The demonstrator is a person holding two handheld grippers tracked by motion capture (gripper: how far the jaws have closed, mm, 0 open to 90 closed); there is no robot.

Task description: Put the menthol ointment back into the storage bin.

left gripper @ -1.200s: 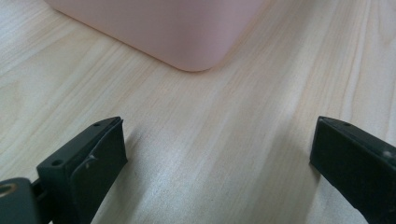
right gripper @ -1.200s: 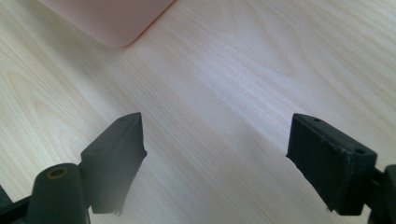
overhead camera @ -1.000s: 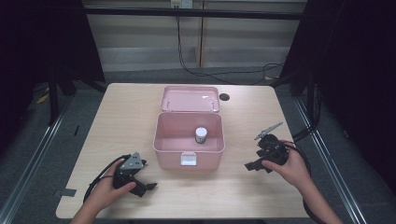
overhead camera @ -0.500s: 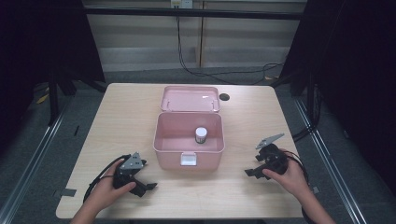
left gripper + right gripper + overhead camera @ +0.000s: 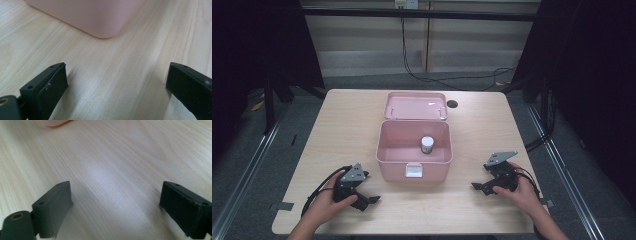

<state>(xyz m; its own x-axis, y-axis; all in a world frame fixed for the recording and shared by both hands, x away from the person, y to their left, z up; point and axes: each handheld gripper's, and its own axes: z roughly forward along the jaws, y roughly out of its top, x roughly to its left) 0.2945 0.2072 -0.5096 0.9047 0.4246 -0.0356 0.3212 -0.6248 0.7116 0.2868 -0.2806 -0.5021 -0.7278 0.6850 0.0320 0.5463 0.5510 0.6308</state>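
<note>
I work over a pale wood-grain tabletop (image 5: 337, 125) in a dim room with grey floor and cables behind. The pink box (image 5: 414, 150) sits mid-table, lid (image 5: 415, 105) folded back, a small white-capped jar (image 5: 427, 145) upright inside. My left tongs (image 5: 368, 201) rest wide and empty; my right tongs (image 5: 478, 186) have just been opening, nothing between them.

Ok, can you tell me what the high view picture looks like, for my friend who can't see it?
An open pink box sits mid-table with a small white-capped bottle standing inside, its lid tipped back behind it. A person's hands rest two open black grippers on the wooden table, the left gripper and the right gripper on either side of the box, neither holding anything.
</note>
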